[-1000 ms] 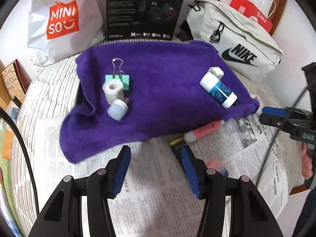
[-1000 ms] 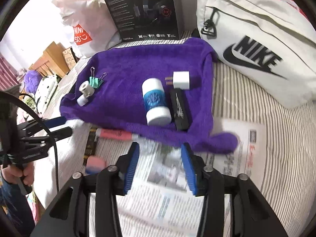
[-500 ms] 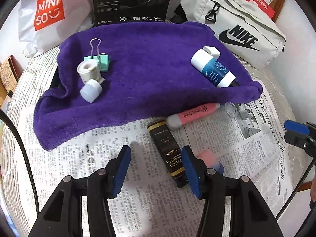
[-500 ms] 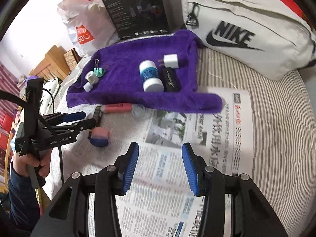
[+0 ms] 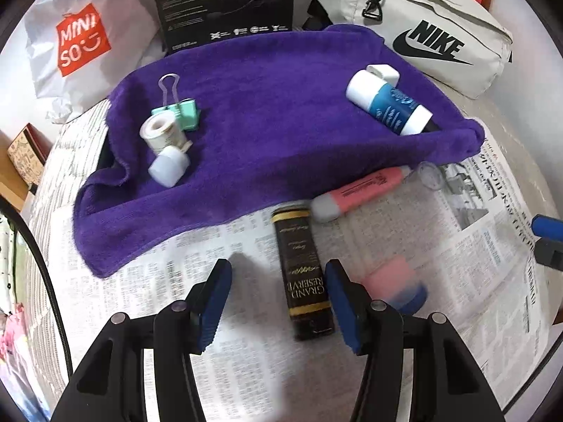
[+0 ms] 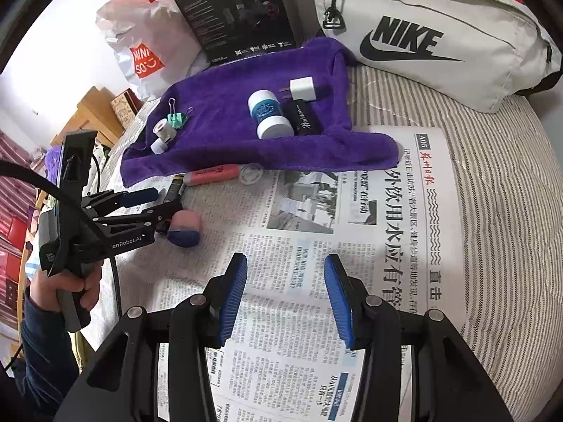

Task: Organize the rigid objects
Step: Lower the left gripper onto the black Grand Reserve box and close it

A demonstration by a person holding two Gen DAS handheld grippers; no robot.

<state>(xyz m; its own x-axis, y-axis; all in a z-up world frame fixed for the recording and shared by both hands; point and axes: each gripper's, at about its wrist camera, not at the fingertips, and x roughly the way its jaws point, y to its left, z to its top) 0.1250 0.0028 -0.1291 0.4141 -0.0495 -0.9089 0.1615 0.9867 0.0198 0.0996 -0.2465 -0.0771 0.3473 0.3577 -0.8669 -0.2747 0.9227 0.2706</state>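
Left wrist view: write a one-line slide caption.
Left gripper, opening, empty, hovers over a black tube on newspaper beside a purple towel.
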